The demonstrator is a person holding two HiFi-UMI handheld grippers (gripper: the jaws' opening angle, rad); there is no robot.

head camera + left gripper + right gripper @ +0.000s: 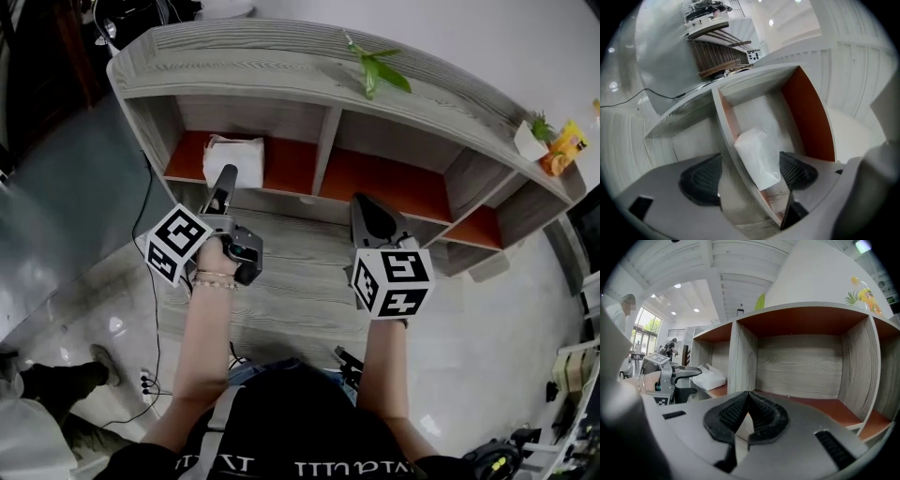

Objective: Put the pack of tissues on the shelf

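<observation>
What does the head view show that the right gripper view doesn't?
Only the head view shows the floor, the person's black shirt and the marker cube on the right gripper. Only the right gripper view shows the ceiling and that gripper's jaws shut together up close. Both show the shelf, the pack of tissues in its left compartment, and the left gripper.
</observation>
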